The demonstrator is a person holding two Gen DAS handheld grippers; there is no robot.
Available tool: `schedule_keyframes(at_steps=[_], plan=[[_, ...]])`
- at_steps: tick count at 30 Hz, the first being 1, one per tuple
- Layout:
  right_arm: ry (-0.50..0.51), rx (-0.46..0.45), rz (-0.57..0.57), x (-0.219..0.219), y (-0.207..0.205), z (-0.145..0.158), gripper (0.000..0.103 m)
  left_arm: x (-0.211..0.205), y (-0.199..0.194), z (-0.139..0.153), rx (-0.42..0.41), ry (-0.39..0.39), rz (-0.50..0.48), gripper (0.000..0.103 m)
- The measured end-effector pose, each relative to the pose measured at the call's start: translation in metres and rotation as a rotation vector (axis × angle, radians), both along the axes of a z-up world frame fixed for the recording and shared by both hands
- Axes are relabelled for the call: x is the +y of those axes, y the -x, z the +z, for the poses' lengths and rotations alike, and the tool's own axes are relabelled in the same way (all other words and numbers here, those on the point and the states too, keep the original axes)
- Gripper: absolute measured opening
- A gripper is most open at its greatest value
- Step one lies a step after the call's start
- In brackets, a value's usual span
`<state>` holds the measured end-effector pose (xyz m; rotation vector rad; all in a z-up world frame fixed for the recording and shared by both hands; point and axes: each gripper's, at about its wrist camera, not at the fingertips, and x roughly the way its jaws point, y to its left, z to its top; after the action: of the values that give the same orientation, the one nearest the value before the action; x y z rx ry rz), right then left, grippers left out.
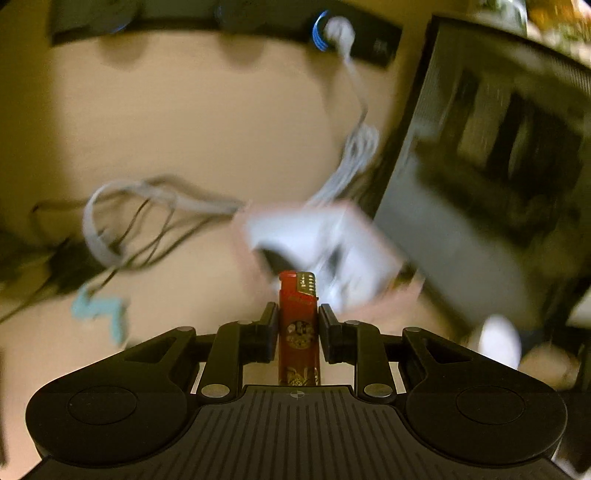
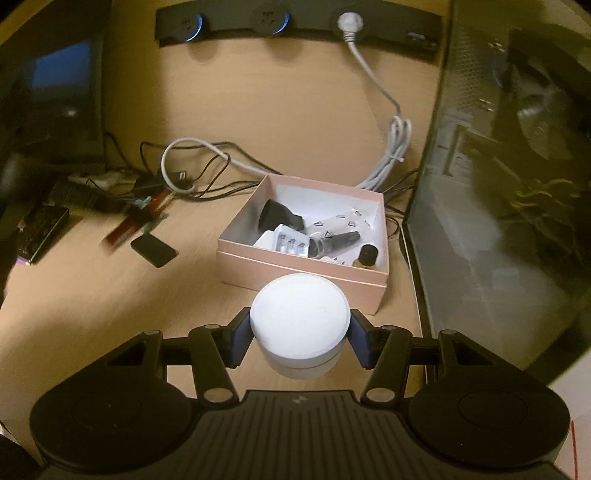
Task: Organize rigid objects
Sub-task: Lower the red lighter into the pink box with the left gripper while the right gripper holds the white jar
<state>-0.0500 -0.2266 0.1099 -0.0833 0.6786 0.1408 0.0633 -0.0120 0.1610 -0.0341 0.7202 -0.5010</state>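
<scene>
In the left wrist view my left gripper (image 1: pixel 297 314) is shut on a red lighter (image 1: pixel 298 332) with a gold metal top, held upright between the black pads and lifted off the desk. Beyond it the pink box (image 1: pixel 332 236) shows only as a blur. In the right wrist view my right gripper (image 2: pixel 299 332) is shut on a round white jar (image 2: pixel 300 325), its pads pressing both sides. The jar hangs just in front of the open pink box (image 2: pixel 306 269), which holds a black cap, a blister pack, a dark tube and a small bottle.
A dark computer case (image 2: pixel 509 206) stands right of the box. A black socket strip (image 2: pixel 295 22) lies at the back with a white cable (image 2: pixel 395 147) plugged in. Tangled wires, a black phone (image 2: pixel 153 250) and small gadgets lie to the left on the wooden desk (image 2: pixel 92 295).
</scene>
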Motion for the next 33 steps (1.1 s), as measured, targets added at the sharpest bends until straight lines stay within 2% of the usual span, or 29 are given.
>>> schedule_keyframes(at_steps=[2, 4, 9, 11, 13, 17, 22, 25, 28, 33], plan=[[-0.010, 0.004, -0.015, -0.003, 0.002, -0.002, 0.054, -0.021, -0.021, 0.006, -0.023, 0.013, -0.009, 0.026], [-0.009, 0.010, -0.033, -0.005, 0.004, -0.004, 0.054, -0.042, -0.046, 0.005, -0.008, 0.018, -0.011, 0.026], [0.014, 0.014, -0.052, -0.008, 0.013, -0.009, 0.054, -0.076, -0.100, -0.033, 0.085, 0.056, 0.008, 0.027], [0.015, 0.028, -0.066, -0.011, 0.013, -0.013, 0.054, -0.083, -0.113, -0.052, 0.141, 0.090, 0.000, 0.027], [0.008, 0.047, -0.081, -0.014, 0.012, -0.018, 0.054, -0.086, -0.116, -0.064, 0.167, 0.090, 0.024, 0.027], [-0.004, 0.068, -0.100, -0.020, 0.004, -0.022, 0.054, -0.079, -0.108, -0.075, 0.181, 0.056, 0.041, 0.027], [-0.013, 0.047, -0.085, -0.019, -0.030, -0.014, 0.054, -0.041, -0.062, -0.066, 0.151, 0.056, 0.078, 0.027], [-0.027, 0.021, -0.098, -0.012, -0.072, -0.001, 0.054, -0.016, -0.034, -0.064, 0.154, 0.021, 0.142, 0.027], [-0.063, 0.043, -0.146, -0.003, -0.124, 0.005, 0.055, 0.008, -0.010, -0.061, 0.149, -0.022, 0.194, 0.027], [-0.036, 0.087, -0.217, 0.013, -0.217, -0.012, 0.054, 0.045, 0.013, -0.054, 0.116, -0.021, 0.261, 0.027]])
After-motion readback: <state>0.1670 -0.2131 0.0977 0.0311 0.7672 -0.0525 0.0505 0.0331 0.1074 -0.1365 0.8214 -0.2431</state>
